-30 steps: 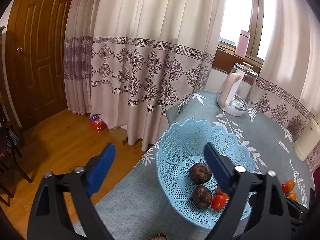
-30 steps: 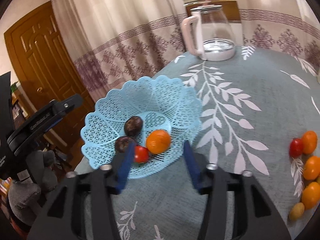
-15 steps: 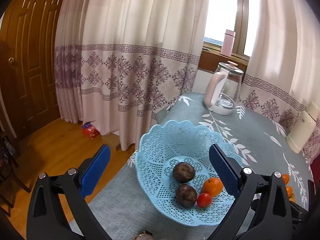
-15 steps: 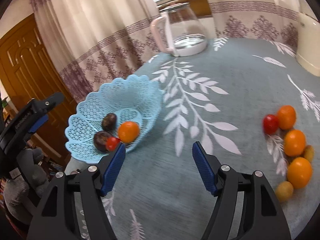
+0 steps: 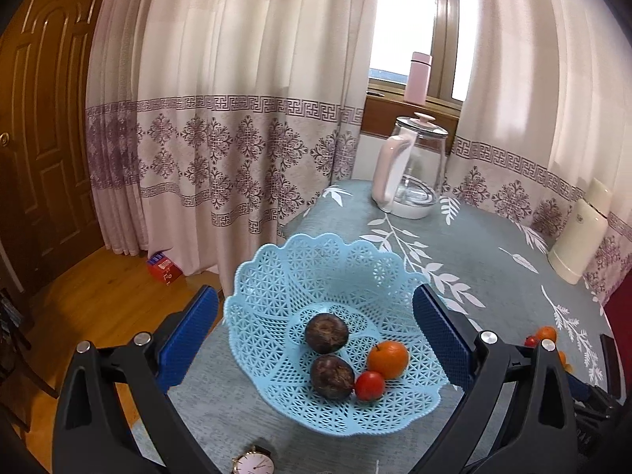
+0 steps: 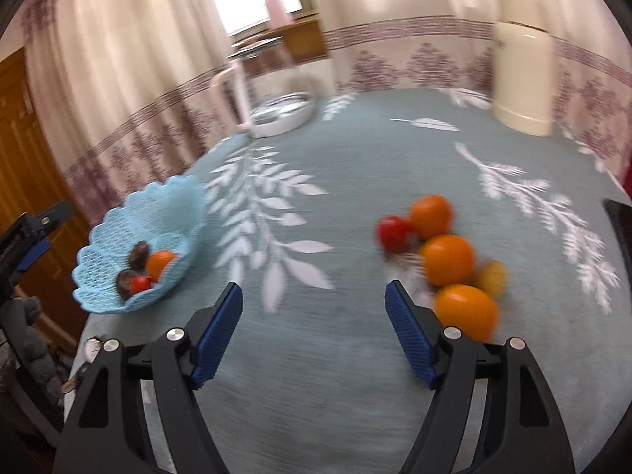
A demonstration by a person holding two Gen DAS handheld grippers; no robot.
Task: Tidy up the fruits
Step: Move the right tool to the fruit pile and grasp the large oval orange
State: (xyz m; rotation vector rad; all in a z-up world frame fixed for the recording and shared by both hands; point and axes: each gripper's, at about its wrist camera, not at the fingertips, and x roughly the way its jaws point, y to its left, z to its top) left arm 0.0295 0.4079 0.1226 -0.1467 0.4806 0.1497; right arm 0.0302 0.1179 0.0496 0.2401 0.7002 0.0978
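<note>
A room with a wooden floor, a brown panelled door (image 5: 35, 150) and long cream curtains (image 5: 221, 126) patterned with purple bands. A table covered in a grey-green tablecloth (image 6: 316, 347) printed with white leaves fills the foreground.

At the back of the table stands a glass kettle (image 5: 412, 168) with a pink handle, and to its right a cream thermos jug (image 6: 523, 63). A pink bottle (image 5: 418, 78) sits on the window sill behind.

Near the table's left edge rests a light blue lattice fruit basket (image 5: 276, 296). Inside it lie two dark brown round fruits (image 5: 326, 332), one behind the other, an orange (image 5: 388, 359) to their right, and a small red tomato (image 5: 369, 385) touching the orange's front.

The left gripper (image 5: 316, 343) hovers over the basket with its blue-padded jaws spread wide, one on either side of the bowl, holding nothing. A wristwatch (image 5: 252, 463) with a pale face lies on the cloth just in front of the basket.

In the right wrist view, which is motion-blurred, the right gripper (image 6: 314, 328) also has its jaws wide apart and empty, above bare cloth. Well to the right of the basket a loose cluster of fruit sits on the table: three oranges (image 6: 448, 258), a red tomato (image 6: 393, 232) at the cluster's left, and a small yellow fruit (image 6: 493, 277) tucked at its right. The nearest orange lies just beside the right jaw's tip.
</note>
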